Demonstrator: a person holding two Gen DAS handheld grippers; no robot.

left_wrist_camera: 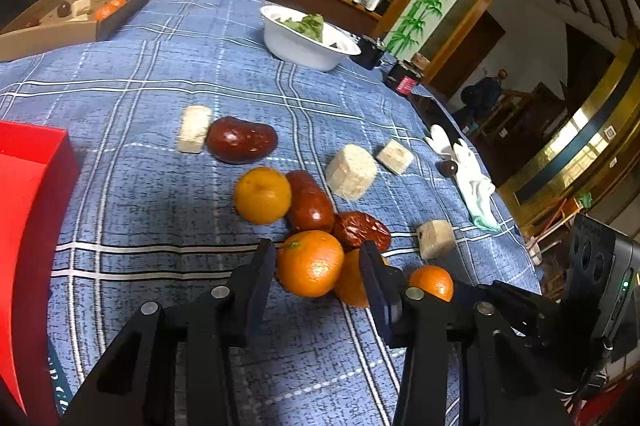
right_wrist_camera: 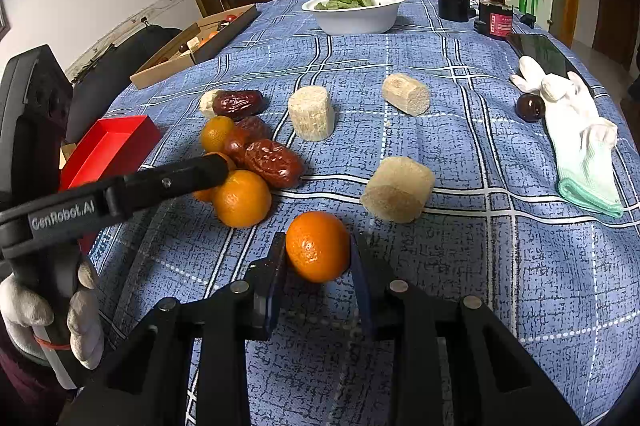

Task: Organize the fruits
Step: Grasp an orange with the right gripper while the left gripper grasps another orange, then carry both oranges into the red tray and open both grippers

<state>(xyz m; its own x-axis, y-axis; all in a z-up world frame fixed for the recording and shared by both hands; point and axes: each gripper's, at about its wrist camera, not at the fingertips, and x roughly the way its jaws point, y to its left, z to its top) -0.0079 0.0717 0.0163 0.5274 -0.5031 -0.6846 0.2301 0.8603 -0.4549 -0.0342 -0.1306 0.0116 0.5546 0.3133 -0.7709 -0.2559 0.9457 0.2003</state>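
Right gripper (right_wrist_camera: 318, 252) clamped on tangerine (right_wrist_camera: 318, 246) resting on blue plaid cloth (right_wrist_camera: 480, 266); left gripper (left_wrist_camera: 318, 258) straddling second tangerine (left_wrist_camera: 310, 263) in fruit pile, pads not pressing; red box (left_wrist_camera: 32, 185) at left.

Black fingers (right_wrist_camera: 276, 278) with silver screws are seen; "GenRobot.AI" is printed on the left gripper (right_wrist_camera: 216, 165), gripped by a grey-gloved hand (right_wrist_camera: 60, 314).

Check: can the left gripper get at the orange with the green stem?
Probably yes. The left gripper already has its fingers on either side of that orange, with nothing between. Dates and another orange crowd it from behind.
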